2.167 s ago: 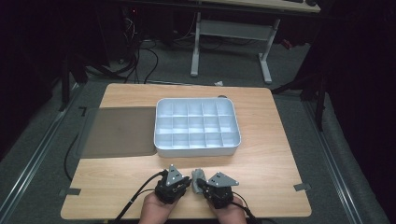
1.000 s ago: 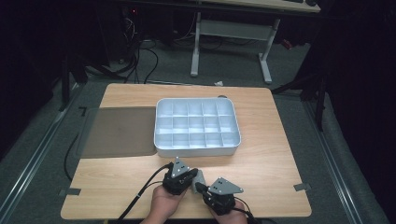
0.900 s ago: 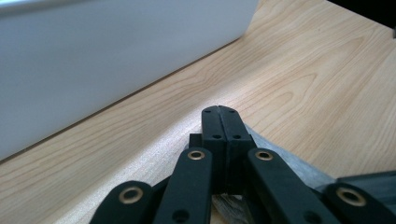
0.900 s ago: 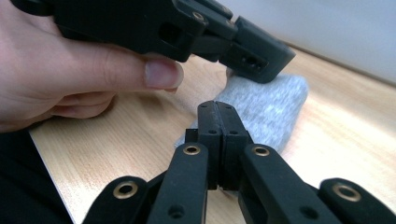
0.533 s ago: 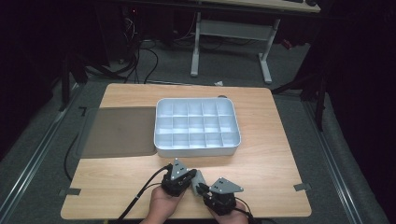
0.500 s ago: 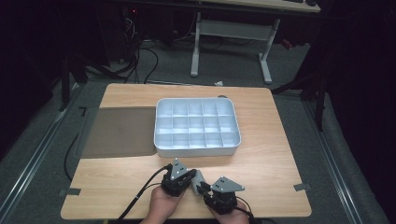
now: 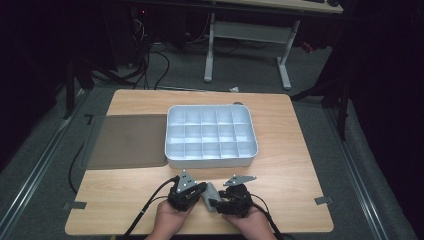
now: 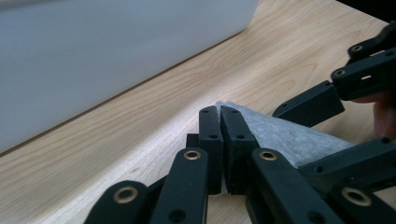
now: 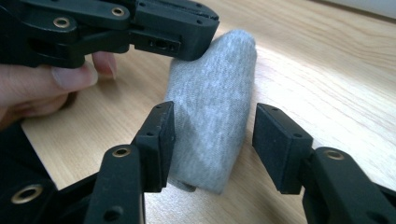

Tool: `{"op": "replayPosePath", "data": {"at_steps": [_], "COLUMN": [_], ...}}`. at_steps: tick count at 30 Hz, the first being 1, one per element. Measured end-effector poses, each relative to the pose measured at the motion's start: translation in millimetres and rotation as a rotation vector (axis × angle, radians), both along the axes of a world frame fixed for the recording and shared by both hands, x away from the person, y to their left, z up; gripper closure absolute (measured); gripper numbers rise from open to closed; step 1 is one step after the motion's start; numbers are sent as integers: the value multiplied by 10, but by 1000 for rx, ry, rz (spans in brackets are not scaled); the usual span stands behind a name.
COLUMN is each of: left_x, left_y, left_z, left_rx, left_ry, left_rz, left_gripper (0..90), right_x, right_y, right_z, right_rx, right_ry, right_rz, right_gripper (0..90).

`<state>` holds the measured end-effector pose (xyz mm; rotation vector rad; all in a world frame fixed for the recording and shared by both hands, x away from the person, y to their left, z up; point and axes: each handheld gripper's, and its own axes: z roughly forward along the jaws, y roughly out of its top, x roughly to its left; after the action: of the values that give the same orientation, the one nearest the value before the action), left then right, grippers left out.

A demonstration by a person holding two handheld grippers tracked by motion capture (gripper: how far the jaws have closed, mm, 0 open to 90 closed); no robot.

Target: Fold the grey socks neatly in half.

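Observation:
A small grey cloth [image 7: 210,193] lies rolled on the wooden table [image 7: 290,165] near its front edge, between the two grippers. My left gripper [image 8: 220,112] pinches the cloth's [image 8: 289,135] far end, its jaws just eased a touch but still together. From the right gripper view, the left gripper's fingers [image 9: 177,32] sit on the upper end of the cloth [image 9: 210,93]. My right gripper [image 9: 212,140] has just been opening. Its jaws now stand apart on either side of the roll without pressing it. Seen from above, the left gripper [image 7: 202,191] and right gripper [image 7: 215,202] almost meet.
A white tray [image 7: 210,161] divided into several compartments stands in the middle of the table, its wall [image 8: 93,60] close behind the left gripper. A dark mat [image 7: 127,140] lies left of it. A hand [image 9: 37,88] holds the left gripper.
Since two seconds ago the two grippers have drawn close at the front edge. In the last second the right one has shifted slightly; the left has stayed put.

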<state>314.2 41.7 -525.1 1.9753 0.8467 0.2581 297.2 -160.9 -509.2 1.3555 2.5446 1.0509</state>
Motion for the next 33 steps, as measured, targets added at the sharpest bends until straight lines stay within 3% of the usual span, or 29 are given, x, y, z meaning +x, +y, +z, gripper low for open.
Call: {"op": "replayPosePath", "data": {"at_steps": [6,10,18,23,28,33], "left_x": [-2,-15,5,-4,5,-2], "left_y": [133,162,220,198,188,181], "left_z": [-29,-45,-62,-58,-64,-64], "left_rx": [-29,-7,-25,-18,-27,-30], "left_ry": [26,27,71,63,66,65], "left_rz": [5,-9,-14,-11,-14,-14], "left_gripper": [821,828,803,814,821,827], "right_x": [82,137,220,315,384,440], "right_y": [97,147,233,281,305,296], "right_z": [41,69,123,149,170,152], "right_rx": [-40,-75,-131,-162,-203,-191], "right_ry": [61,89,144,193,209,234], "right_rz": [65,101,132,167,204,220], "right_gripper": [561,579,571,549,548,547]}}
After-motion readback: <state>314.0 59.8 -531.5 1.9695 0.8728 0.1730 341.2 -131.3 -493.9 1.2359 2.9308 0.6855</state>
